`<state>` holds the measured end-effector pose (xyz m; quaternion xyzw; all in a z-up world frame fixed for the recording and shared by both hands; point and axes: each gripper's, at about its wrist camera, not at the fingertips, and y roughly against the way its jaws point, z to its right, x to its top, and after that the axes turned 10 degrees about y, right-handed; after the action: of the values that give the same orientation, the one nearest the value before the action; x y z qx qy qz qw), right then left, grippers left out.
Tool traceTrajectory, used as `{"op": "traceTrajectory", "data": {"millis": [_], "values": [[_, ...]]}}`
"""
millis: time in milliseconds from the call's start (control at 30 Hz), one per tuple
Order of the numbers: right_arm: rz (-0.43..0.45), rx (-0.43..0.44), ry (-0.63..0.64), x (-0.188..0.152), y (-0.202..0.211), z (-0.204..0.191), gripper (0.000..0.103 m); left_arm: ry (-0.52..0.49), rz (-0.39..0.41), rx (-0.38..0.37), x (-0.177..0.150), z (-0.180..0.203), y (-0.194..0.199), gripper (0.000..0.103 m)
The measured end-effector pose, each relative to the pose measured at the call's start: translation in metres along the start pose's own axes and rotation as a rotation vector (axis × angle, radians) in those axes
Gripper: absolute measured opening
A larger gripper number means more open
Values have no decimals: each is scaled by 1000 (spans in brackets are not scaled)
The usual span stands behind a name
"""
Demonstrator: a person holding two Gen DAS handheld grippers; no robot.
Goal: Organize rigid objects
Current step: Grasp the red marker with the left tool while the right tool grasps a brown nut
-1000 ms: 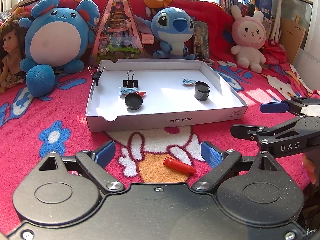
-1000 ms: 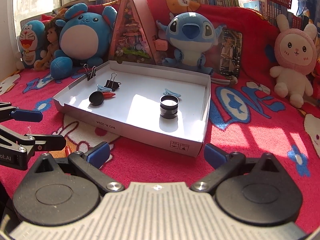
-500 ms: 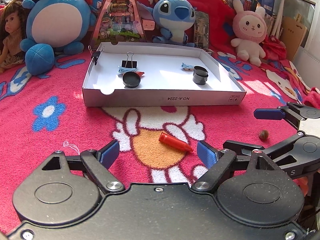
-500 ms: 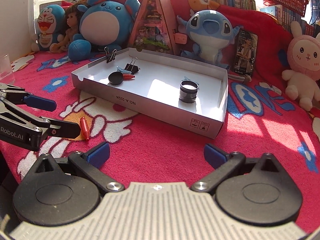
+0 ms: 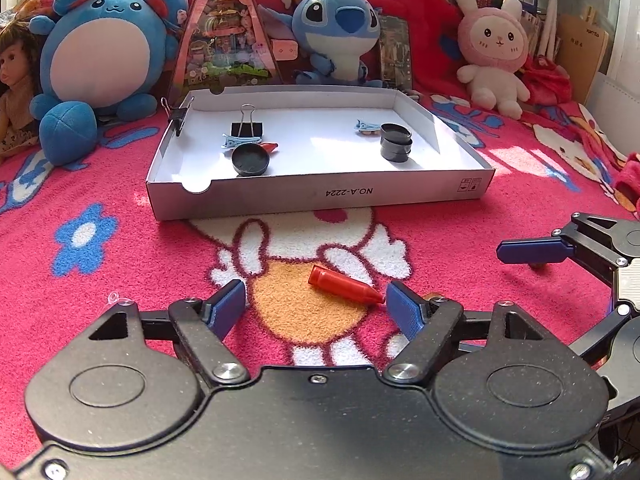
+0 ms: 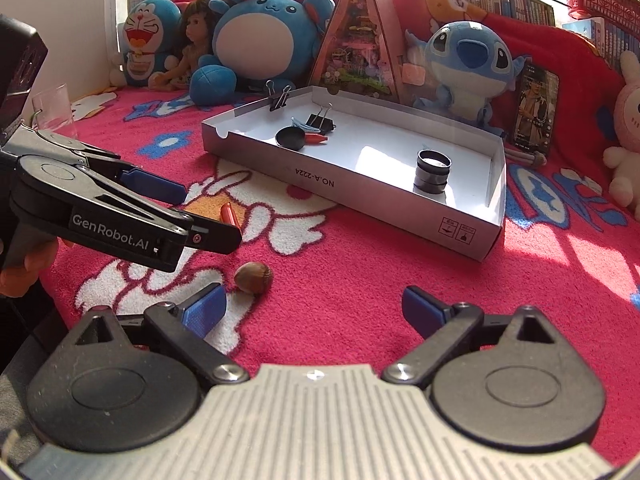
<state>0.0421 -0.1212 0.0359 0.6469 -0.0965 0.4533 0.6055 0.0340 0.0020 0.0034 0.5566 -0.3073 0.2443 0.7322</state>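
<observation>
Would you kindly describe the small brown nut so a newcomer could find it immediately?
Start at the white cardboard tray on the pink blanket. In front of it lies a brown nut, beside the right hand-held gripper. Unlike the long red crayon nearby, it is round.

I count two binder clips: one (image 5: 177,114) clamped on the far left corner of the white box (image 5: 320,196), one (image 5: 247,126) inside by that corner. Two pale blue clips (image 5: 234,141) (image 5: 366,125), two black caps (image 5: 251,159) (image 5: 396,142). Two red crayons, one in the box (image 5: 268,146), one (image 5: 344,286) on the blanket (image 5: 100,280). One nut (image 6: 253,277). Five plush toys and one doll (image 6: 194,46) along the blanket's far edge.
</observation>
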Motion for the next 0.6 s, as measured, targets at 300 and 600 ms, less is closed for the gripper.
{"op": "traceTrajectory", "data": {"millis": [300,600], "values": [[19,35,-28,-3,-3,-6,88,-26,11,6,0,9,-7,72],[53,26,-52,-7,-3,-10,78,-52,17,13,-2,11,-10,62]]}}
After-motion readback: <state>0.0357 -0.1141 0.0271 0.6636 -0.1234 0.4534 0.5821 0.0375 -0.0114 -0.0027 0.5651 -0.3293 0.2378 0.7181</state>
